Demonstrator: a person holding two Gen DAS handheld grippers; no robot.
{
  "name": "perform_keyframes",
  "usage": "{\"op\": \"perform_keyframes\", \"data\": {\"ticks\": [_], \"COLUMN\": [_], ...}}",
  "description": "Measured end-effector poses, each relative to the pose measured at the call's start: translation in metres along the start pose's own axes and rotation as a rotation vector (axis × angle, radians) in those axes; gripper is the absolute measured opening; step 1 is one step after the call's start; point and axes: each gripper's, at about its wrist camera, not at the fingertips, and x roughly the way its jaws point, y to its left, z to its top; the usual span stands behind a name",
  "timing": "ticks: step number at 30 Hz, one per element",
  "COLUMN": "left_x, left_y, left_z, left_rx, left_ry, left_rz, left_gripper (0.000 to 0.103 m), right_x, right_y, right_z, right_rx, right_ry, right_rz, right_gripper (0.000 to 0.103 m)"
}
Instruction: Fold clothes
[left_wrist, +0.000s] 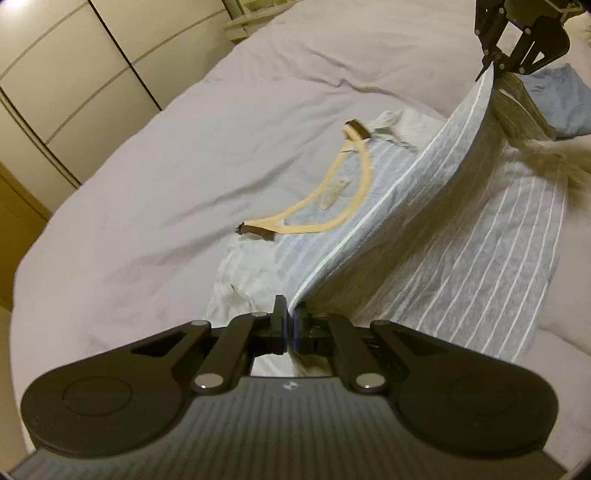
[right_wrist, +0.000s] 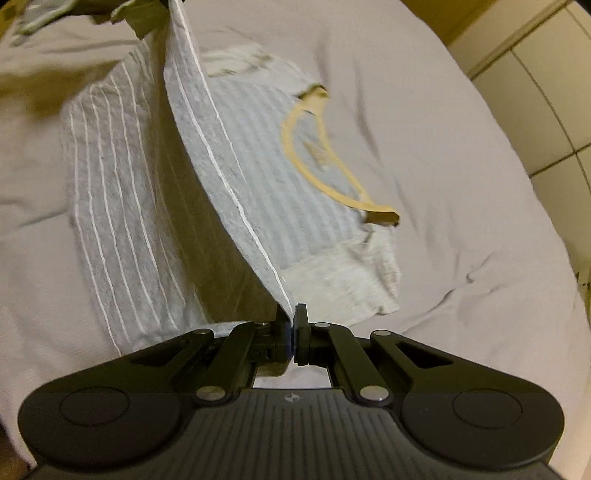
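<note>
Grey bedsheet (left_wrist: 147, 184) underneath, striped T-shirt (left_wrist: 498, 236) spread flat. Left gripper (left_wrist: 290, 325) and right gripper (right_wrist: 291, 328) both clenched on its raised hem edge; best kept taut and level, carried toward yellow collar (left_wrist: 354, 192).

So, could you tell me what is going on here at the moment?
A person with a gripper in each hand is folding a striped shirt on a bed. The left gripper and the right gripper are each shut on one end of the same edge of the shirt, which is lifted and stretched between them. The rest lies flat, collar showing. The fold is under way, not yet laid down.
</note>
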Motion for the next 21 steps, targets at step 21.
{"op": "perform_keyframes", "data": {"ticks": [21], "left_x": [0.179], "left_y": [0.1], "left_z": [-0.003], "left_rx": [-0.157], "left_ry": [0.192], "left_rz": [-0.04], "left_gripper": [0.014], "right_x": [0.175], "right_y": [-0.145], "right_z": [0.033], "right_rx": [0.19], "right_ry": [0.045], "right_rz": [0.168], "right_gripper": [0.018]}}
